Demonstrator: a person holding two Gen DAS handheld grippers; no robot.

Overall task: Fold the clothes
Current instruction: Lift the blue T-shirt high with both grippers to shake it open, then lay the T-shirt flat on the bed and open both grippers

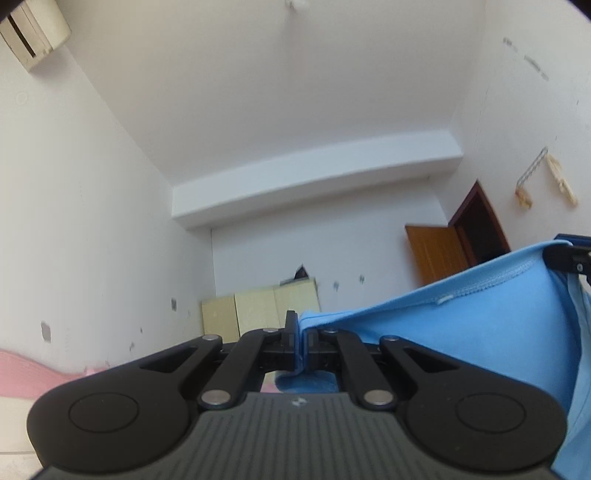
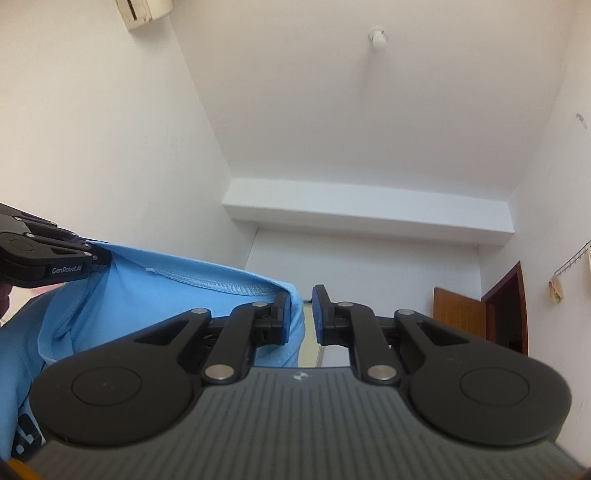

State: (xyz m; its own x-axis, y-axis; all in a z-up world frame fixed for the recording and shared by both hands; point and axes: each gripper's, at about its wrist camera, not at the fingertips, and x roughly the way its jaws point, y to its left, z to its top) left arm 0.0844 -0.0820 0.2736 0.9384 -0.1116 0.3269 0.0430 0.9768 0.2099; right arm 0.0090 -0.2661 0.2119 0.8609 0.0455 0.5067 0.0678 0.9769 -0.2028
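Note:
A light blue shirt [image 1: 461,325] hangs in the air, its stitched hem stretched between both grippers. My left gripper [image 1: 301,339] is shut on one end of that hem, and the cloth spreads away to the right. My right gripper [image 1: 569,258] shows at the far right edge, at the other end. In the right wrist view the shirt [image 2: 147,295] wraps over the left finger and drops between the fingers of my right gripper [image 2: 301,314], which stands nearly shut on it; a thin slit shows beside the right pad. The left gripper [image 2: 92,258] pinches the hem at the left edge.
Both cameras point up at white walls and ceiling. An air conditioner [image 1: 33,33] hangs high on the left wall. A brown door [image 1: 437,254] stands ajar at the right, and cream cabinets [image 1: 258,314] line the far wall. A pink surface [image 1: 29,373] lies low left.

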